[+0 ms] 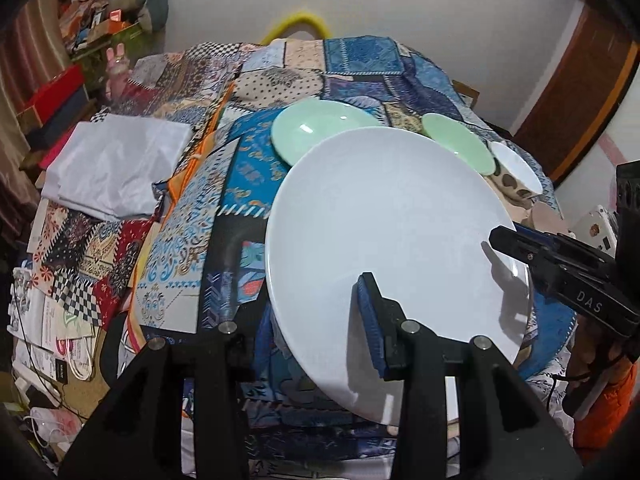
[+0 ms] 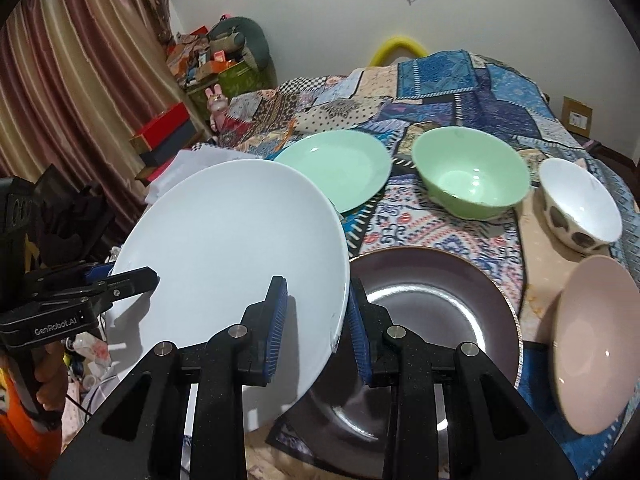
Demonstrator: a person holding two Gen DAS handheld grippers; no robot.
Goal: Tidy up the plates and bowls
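A large white plate [image 1: 392, 216] hangs tilted above the table, gripped at its rim from two sides. My left gripper [image 1: 300, 260] is shut on its near-left edge, one blue pad on top and the other finger beneath. My right gripper [image 2: 316, 296] is shut on the opposite edge of the white plate [image 2: 232, 232]. Each gripper shows in the other view: the right gripper [image 1: 500, 240] and the left gripper [image 2: 136, 280]. On the table lie a green plate [image 2: 336, 168], a green bowl [image 2: 472, 172], a spotted white bowl [image 2: 580, 204], a dark purple plate [image 2: 432, 308] and a pink plate [image 2: 596, 344].
A patchwork cloth [image 1: 360, 60] covers the table. A folded white sheet [image 1: 116, 164] lies at its left side. Boxes and clutter [image 2: 200, 60] pile up by the curtain [image 2: 80, 80] at the left. An orange sleeve [image 1: 604, 396] shows behind the right gripper.
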